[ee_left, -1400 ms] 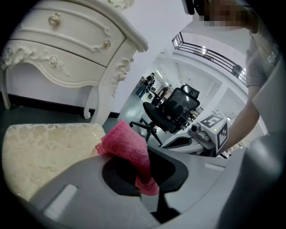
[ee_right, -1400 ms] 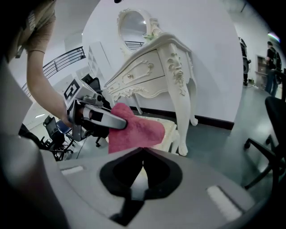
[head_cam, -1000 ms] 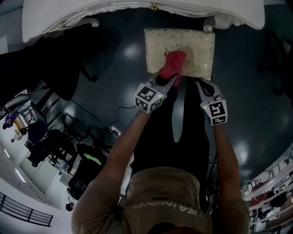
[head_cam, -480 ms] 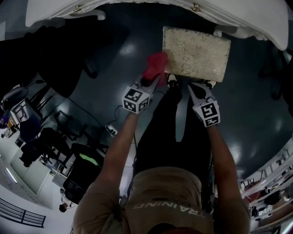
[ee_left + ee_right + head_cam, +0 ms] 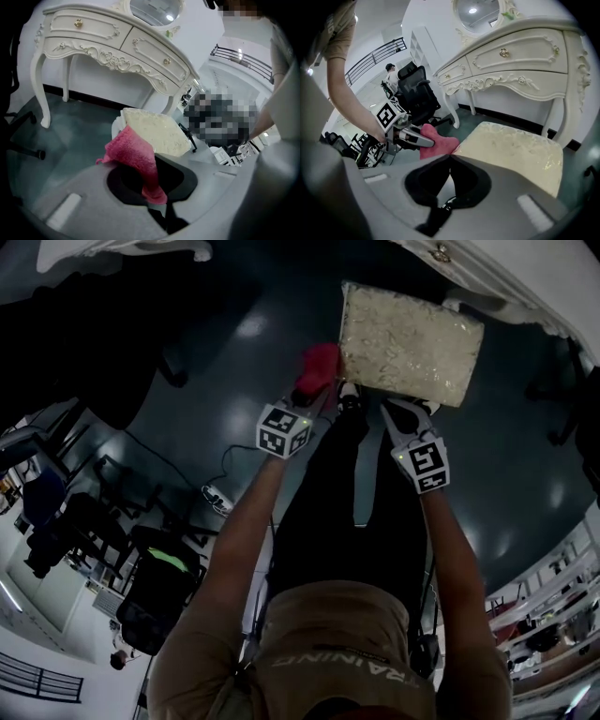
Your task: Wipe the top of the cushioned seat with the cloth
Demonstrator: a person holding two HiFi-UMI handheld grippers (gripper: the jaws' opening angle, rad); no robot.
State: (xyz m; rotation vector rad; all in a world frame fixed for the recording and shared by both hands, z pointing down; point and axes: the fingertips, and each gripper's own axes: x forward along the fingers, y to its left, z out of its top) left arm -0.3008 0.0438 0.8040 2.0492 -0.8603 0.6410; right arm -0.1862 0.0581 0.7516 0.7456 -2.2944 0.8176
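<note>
The left claw (image 5: 321, 397) is pinching one end of the red cloth (image 5: 317, 367); the rest of the cloth fans out past the tips. The cloth hangs over the dark floor (image 5: 234, 352), just beside the near left corner of the cushioned seat (image 5: 410, 343) and off its top. The seat's pale patterned top is bare and stands in front of the white dressing table (image 5: 112, 47). By the seat's near edge, toward its right, the right claw (image 5: 450, 156) is pressed together on nothing and does not touch the cushion.

The step in hand looks like a return for another pass. To do it well, the left claw should likely carry the cloth back over the left edge and lower it until the loose part lies flat on the top. It should then be drawn across in overlapping strokes out to the right edge and the far corners. A low angle would keep the fabric, not the claw tips, on the cushion.

A second ago the cloth rested on the seat's top near its near edge. Half a second ago it had already slid off past the near left corner. The right claw has stayed by the near edge.
</note>
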